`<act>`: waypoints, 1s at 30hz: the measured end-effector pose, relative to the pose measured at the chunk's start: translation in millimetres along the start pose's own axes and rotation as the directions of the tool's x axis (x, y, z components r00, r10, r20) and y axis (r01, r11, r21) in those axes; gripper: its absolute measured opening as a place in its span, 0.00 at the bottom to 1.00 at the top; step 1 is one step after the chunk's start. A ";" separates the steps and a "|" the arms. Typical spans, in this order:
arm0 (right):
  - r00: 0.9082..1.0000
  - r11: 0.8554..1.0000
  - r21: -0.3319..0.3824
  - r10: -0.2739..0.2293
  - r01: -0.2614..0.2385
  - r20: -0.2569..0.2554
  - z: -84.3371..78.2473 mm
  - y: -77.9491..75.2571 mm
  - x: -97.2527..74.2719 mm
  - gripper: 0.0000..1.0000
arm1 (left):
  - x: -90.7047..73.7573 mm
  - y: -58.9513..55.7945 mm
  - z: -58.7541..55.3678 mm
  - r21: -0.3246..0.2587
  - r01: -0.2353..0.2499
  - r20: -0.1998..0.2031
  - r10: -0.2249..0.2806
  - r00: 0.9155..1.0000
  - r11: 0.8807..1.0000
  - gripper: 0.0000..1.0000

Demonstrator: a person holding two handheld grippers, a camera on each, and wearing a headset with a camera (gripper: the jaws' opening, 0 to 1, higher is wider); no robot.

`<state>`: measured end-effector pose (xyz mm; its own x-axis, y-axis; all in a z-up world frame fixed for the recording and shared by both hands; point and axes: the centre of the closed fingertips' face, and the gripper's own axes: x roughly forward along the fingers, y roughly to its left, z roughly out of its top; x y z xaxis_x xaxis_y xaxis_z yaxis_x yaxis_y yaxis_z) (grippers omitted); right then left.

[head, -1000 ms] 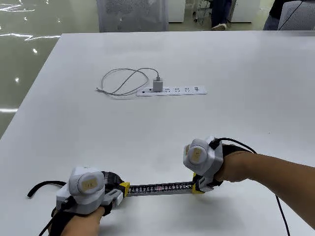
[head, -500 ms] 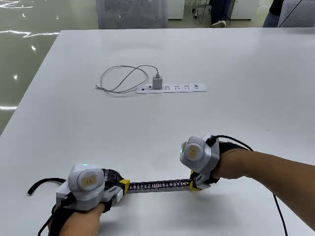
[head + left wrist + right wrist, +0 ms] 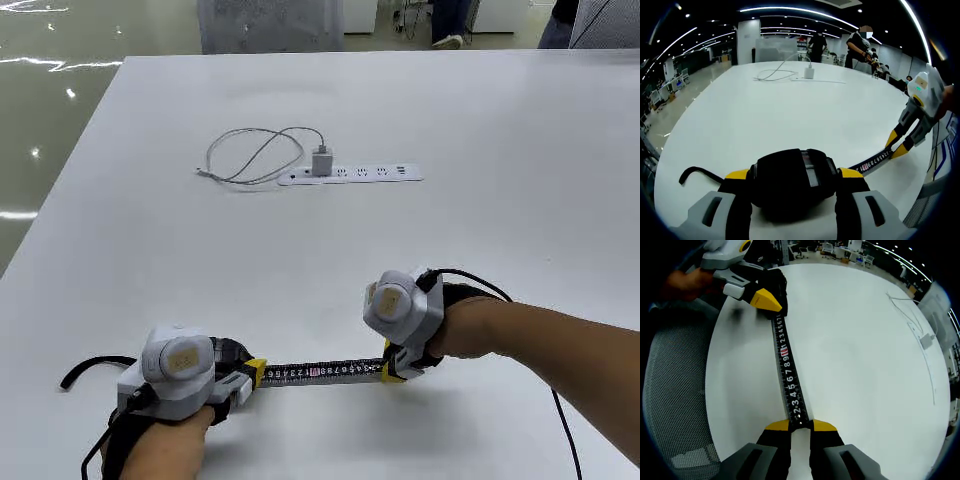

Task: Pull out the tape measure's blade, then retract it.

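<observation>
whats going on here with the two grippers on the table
A person is working at a white table with a gripper in each hand. The left gripper is clamped on the black tape measure. The right gripper pinches the end of the blade, which is pulled out a short way and stretched between the two, low over the table. Further back lies a power strip with a charger and a looped cable.
</observation>
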<state>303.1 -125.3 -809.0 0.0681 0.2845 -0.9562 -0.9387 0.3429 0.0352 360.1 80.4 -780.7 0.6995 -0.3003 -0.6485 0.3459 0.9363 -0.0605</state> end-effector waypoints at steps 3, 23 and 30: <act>1.000 1.000 -0.002 0.003 -0.003 0.003 1.1 0.4 0.4 0.09 | 0.0 0.0 -0.1 0.000 -0.001 0.001 0.001 1.000 1.000 0.64; 0.999 1.000 -0.009 0.013 -0.012 0.031 10.2 2.2 2.8 0.09 | -0.3 -0.8 0.0 -0.001 0.000 0.001 0.000 1.000 1.000 0.64; 1.000 0.999 -0.043 0.011 -0.010 0.025 13.1 3.8 3.6 0.09 | -0.3 -0.9 0.2 -0.001 0.001 0.006 -0.001 1.000 1.000 0.64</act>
<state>304.1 -111.2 -808.5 0.0662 0.3107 -0.9482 -0.9529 0.3016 0.0323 359.7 79.6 -780.4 0.7032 -0.3019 -0.6437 0.3454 0.9364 -0.0619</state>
